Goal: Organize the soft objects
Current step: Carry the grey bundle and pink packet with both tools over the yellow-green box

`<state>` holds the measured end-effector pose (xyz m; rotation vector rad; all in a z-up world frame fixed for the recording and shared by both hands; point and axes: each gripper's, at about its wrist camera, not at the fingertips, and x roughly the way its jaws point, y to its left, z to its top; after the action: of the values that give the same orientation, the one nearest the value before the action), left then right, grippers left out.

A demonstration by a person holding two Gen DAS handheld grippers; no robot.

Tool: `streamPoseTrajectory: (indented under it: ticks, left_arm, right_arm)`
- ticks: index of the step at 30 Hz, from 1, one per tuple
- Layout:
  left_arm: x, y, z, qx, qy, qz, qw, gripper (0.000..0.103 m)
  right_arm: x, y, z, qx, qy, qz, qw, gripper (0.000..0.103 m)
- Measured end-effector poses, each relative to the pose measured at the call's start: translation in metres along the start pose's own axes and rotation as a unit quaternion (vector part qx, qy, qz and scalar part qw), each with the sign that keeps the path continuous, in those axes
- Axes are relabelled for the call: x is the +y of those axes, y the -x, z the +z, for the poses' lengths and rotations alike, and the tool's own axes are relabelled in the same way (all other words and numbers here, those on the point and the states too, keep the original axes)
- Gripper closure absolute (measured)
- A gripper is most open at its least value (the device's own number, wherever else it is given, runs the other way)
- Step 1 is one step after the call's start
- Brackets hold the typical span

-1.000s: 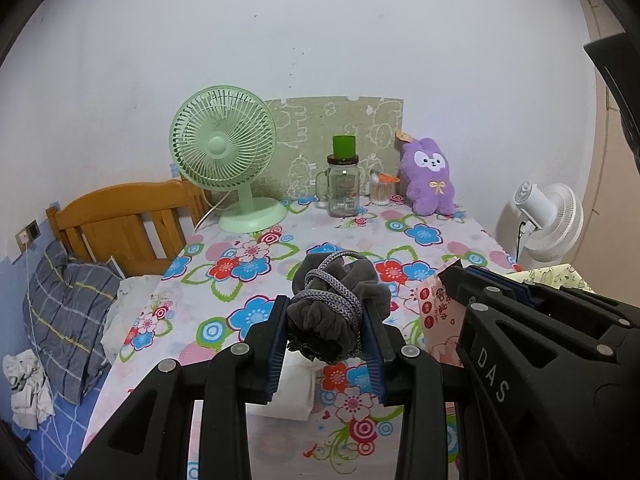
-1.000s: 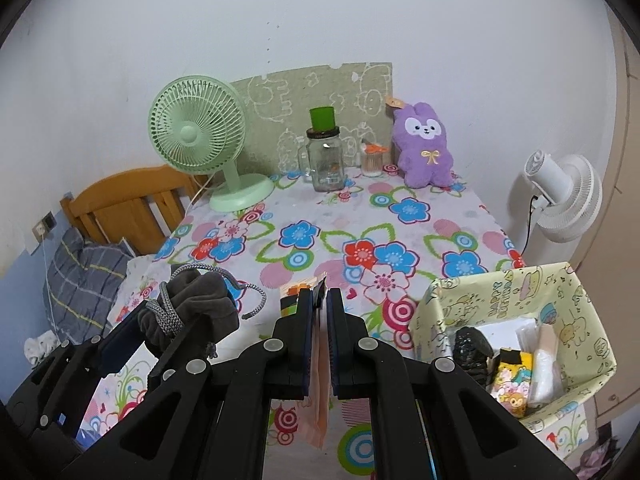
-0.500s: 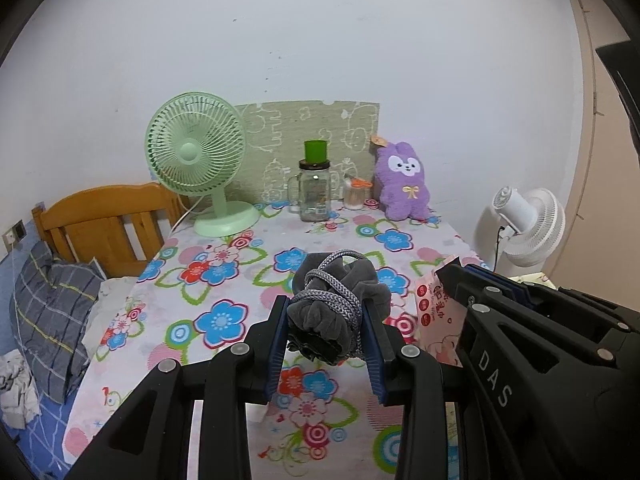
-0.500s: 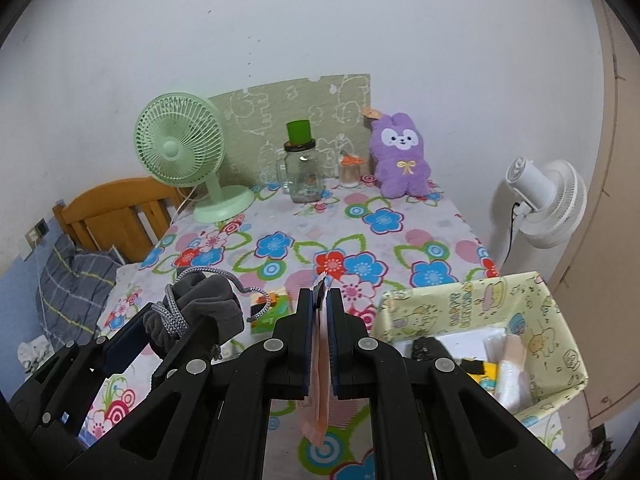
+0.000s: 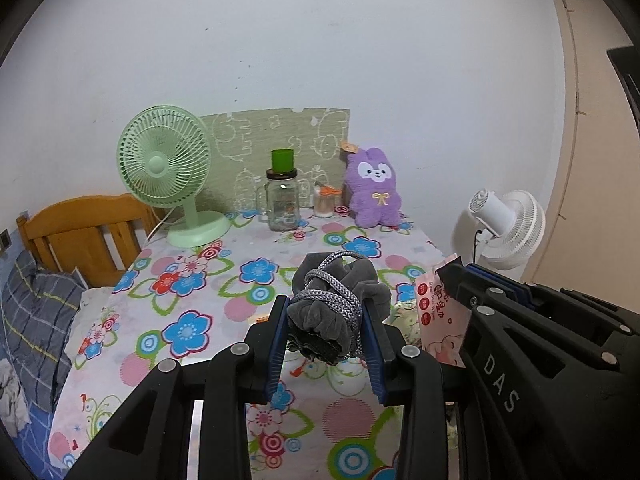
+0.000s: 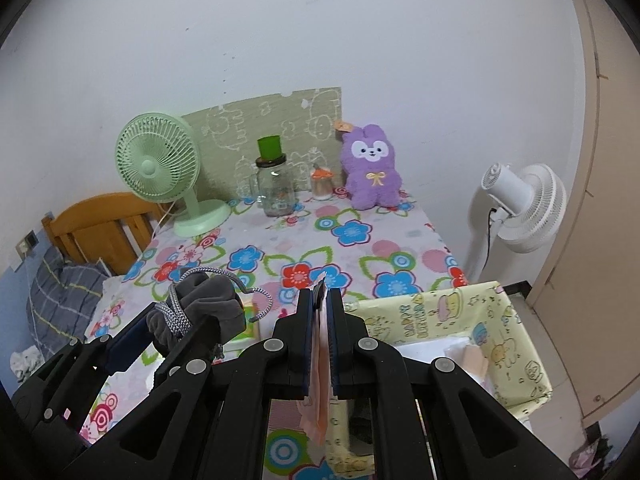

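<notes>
Two soft items ride clear above the worktop (image 6: 256, 248): my left hand-held gripper (image 5: 328, 334) clamps the grey pouch (image 5: 334, 312), my right hand-held gripper (image 6: 320, 322) pinches the pink wipes pack (image 5: 434, 312), beside the yellow box (image 6: 460, 320), likely their destination.

My black left claw (image 5: 326, 334) has blue pads (image 5: 276, 344) around a grey bundle (image 5: 332, 312); the desk (image 6: 360, 240) cloth is flowered; far off, a purple plush rabbit (image 6: 372, 168) and mint-green fan (image 6: 158, 164).
</notes>
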<state>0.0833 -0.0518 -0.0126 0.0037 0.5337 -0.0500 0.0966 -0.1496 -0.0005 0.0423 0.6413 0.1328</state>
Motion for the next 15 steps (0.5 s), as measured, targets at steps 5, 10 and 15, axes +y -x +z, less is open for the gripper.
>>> streamPoseTrajectory:
  ticks: [5,10,15]
  left_arm:
    - [-0.013,-0.002,0.002,-0.001,-0.005,-0.011,0.9999,0.068]
    - [-0.029,-0.006,0.003,0.000,-0.012,-0.024,0.9996,0.068]
    - [-0.046,-0.013,0.002,0.005,-0.018,-0.037,0.9991,0.068]
  right_arm:
    - [-0.015,0.004,0.000,-0.004,-0.006,-0.009,1.000,0.093]
    - [-0.031,0.006,0.000,-0.006,-0.014,-0.021,1.000,0.093]
    - [-0.048,0.005,-0.001,-0.003,-0.023,-0.034,0.999,0.093]
